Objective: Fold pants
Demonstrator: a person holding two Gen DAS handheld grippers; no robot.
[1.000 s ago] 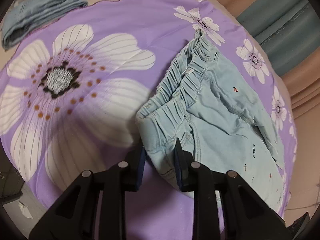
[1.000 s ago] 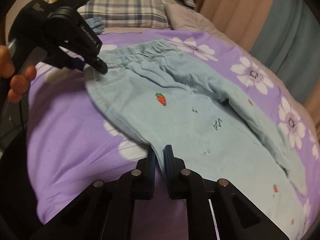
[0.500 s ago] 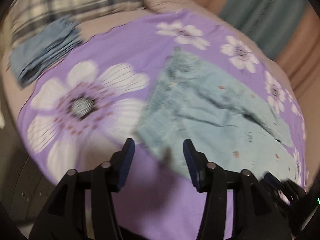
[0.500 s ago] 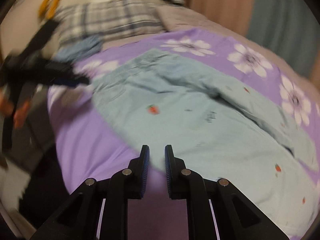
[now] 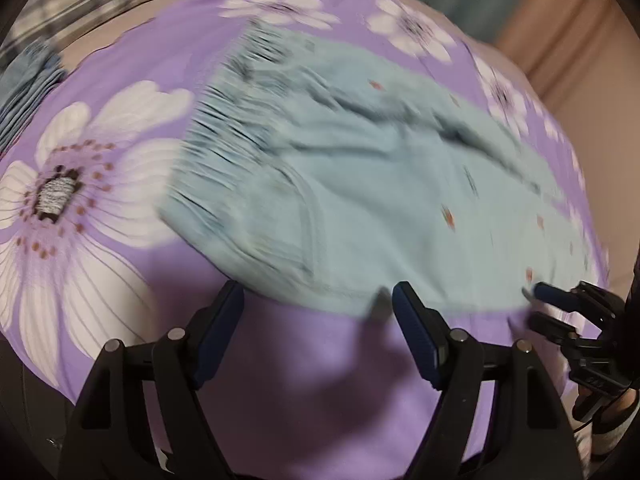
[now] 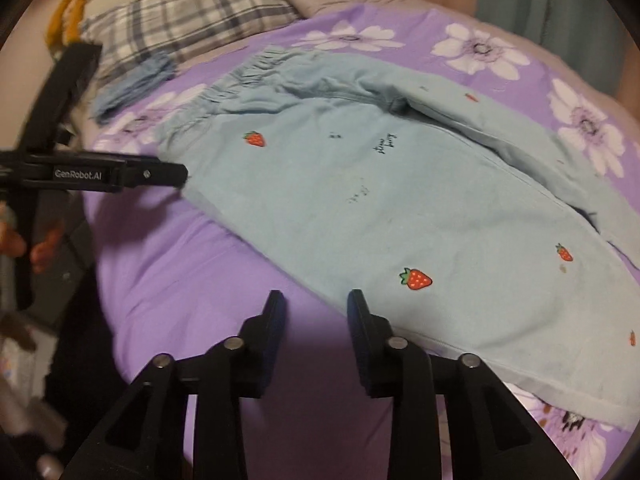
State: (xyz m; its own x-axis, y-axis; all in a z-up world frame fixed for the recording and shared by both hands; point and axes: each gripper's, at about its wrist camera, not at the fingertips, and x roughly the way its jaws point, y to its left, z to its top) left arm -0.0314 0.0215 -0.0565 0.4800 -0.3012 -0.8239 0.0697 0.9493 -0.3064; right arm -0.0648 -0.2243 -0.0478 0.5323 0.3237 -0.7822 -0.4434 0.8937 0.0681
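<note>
Light blue pants (image 6: 400,200) with small strawberry prints lie spread on the purple flowered bedspread (image 6: 180,280), elastic waistband toward the pillows. They also show, blurred, in the left wrist view (image 5: 360,200). My left gripper (image 5: 318,300) is open and empty, just off the pants' near edge by the waistband; it also shows in the right wrist view (image 6: 176,174) beside the waist corner. My right gripper (image 6: 316,304) is open and empty at the near edge of the leg; it also shows in the left wrist view (image 5: 540,304).
A plaid pillow (image 6: 180,24) and a folded blue garment (image 6: 132,80) lie at the head of the bed. A teal curtain (image 6: 560,8) hangs behind. The bed's edge drops off at the left (image 6: 80,320).
Both grippers have let go of the pants' near edge and opened. Both have pulled back a little, and the pants now lie flat on the bedspread.
</note>
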